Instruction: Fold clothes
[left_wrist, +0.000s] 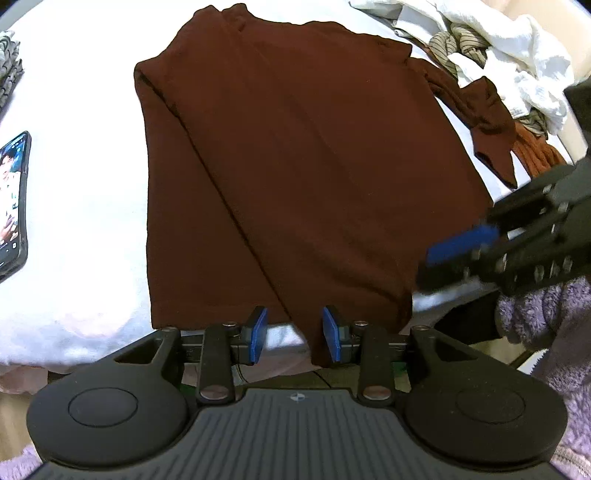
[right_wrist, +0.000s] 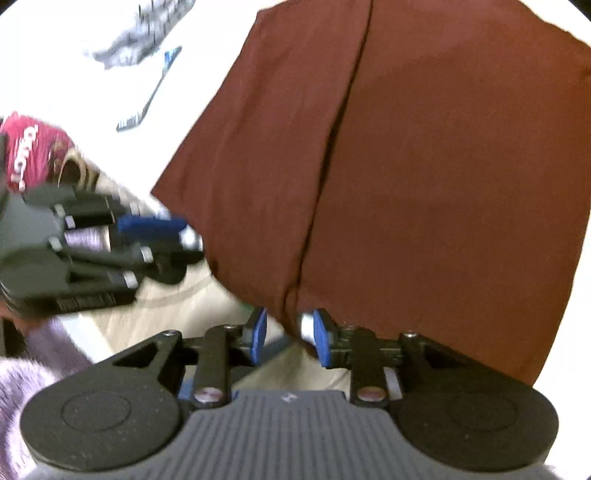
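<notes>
Both our grippers at the shirt's near hem

The shirt (left_wrist: 295, 166) stretches lengthwise away from us; left gripper (left_wrist: 294, 334) and right gripper (right_wrist: 290, 338) stand part-open around hem cloth, neither clamping it.

A white-covered surface (left_wrist: 85, 229) bears a phone (left_wrist: 13, 199); pale floor (right_wrist: 177, 314) lies below.

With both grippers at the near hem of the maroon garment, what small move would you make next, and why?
Probably close both grippers on the near hem: the maroon garment lies flat, sides folded in, and the left gripper and right gripper stand open with hem cloth between the pads, unpinched.
</notes>
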